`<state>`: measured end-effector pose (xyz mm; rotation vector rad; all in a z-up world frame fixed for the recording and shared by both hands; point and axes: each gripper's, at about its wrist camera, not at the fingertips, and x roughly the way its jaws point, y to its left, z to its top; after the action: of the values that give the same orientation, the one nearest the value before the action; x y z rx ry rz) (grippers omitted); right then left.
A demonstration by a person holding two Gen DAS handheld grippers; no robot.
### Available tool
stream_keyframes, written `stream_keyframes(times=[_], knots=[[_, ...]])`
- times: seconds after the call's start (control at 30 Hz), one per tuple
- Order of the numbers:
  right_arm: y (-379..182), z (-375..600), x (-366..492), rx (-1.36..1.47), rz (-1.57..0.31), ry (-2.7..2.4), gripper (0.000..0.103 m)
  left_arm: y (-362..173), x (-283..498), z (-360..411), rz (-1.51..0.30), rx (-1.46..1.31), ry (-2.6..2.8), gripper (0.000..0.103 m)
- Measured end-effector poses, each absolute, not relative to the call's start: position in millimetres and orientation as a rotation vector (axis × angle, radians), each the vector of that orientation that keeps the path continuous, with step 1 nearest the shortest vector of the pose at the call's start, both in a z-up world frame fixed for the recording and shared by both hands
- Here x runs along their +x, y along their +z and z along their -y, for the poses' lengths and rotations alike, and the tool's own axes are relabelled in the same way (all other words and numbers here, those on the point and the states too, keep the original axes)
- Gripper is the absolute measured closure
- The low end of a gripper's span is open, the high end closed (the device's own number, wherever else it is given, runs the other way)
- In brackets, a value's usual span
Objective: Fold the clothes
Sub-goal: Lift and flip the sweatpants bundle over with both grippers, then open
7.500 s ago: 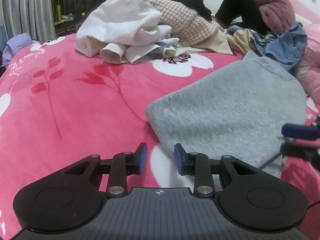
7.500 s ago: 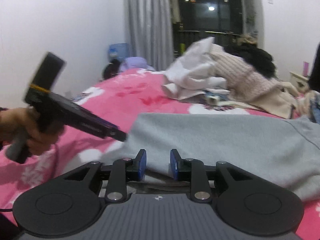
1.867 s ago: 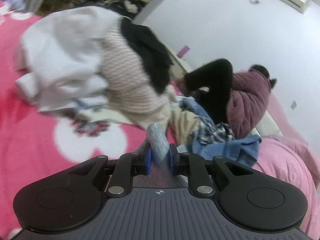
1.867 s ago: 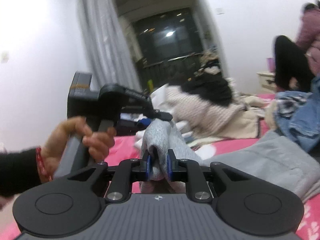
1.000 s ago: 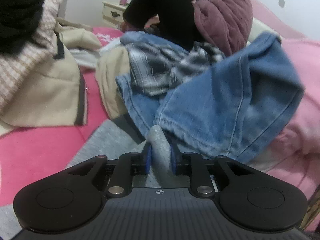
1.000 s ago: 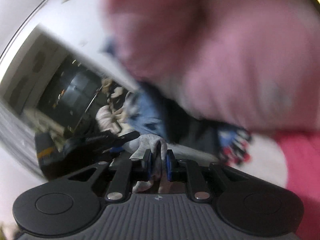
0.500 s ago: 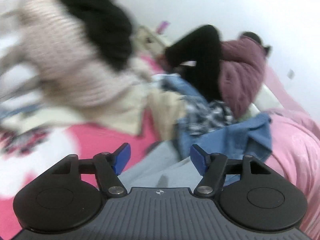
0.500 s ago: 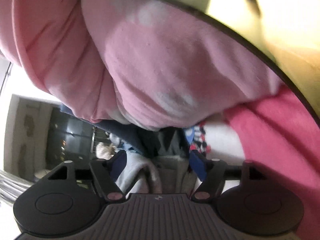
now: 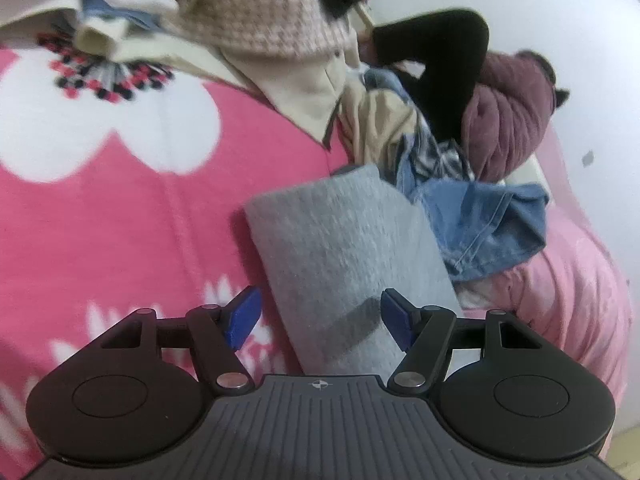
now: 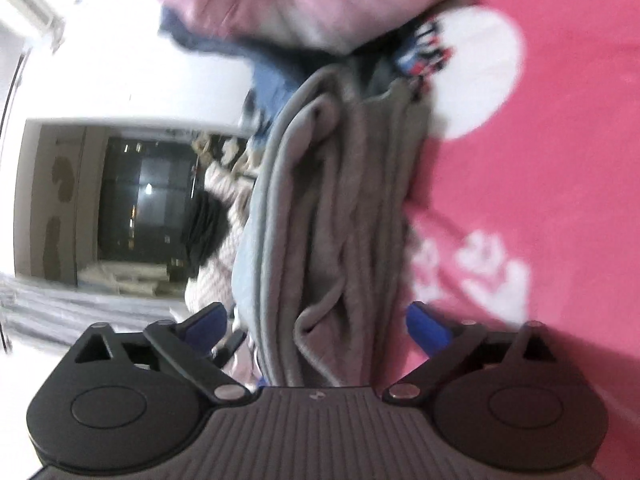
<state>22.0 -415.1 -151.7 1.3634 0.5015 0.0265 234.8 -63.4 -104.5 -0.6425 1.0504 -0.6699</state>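
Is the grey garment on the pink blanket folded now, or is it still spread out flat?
Folded. The grey garment lies as a narrow strip on the pink blanket, and the right wrist view shows several stacked layers at its edge.

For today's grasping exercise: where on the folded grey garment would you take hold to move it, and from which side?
Grip the grey garment at its near short end, coming in from the left gripper side. It lies flat and folded with that end already between the open fingers; jeans crowd its far right.
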Motion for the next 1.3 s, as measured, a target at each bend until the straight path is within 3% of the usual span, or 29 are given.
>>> stream_keyframes(times=[0.27, 0.47, 0.6, 0.77, 1.0, 1.3], knots=[[-140.8, 402.5, 61.2, 1.213, -0.585, 0.035, 0.000, -122.4, 248.3, 76.9, -1.037, -0.676, -0.681, 0.030], [-147.3, 396.9, 78.6, 1.223, -0.518, 0.063, 0.001, -128.8, 241.9, 78.7, -0.992, -0.707, -0.654, 0.035], [-153.4, 395.9, 79.8, 1.257, -0.508, 0.059, 0.036, -123.6, 237.4, 76.8, -0.965, -0.694, -0.643, 0.046], [-157.4, 399.8, 73.1, 1.327, -0.506, 0.049, 0.052, -114.1, 233.7, 73.8, -0.962, -0.685, -0.662, 0.053], [-144.1, 371.0, 67.6, 1.345, -0.529, 0.078, 0.054, -95.8, 220.2, 47.6, -0.959, -0.710, -0.695, 0.054], [-125.3, 276.4, 28.8, 1.303, -0.659, 0.196, 0.054, -64.8, 152.6, -54.1, -0.969, -0.678, -0.677, 0.056]])
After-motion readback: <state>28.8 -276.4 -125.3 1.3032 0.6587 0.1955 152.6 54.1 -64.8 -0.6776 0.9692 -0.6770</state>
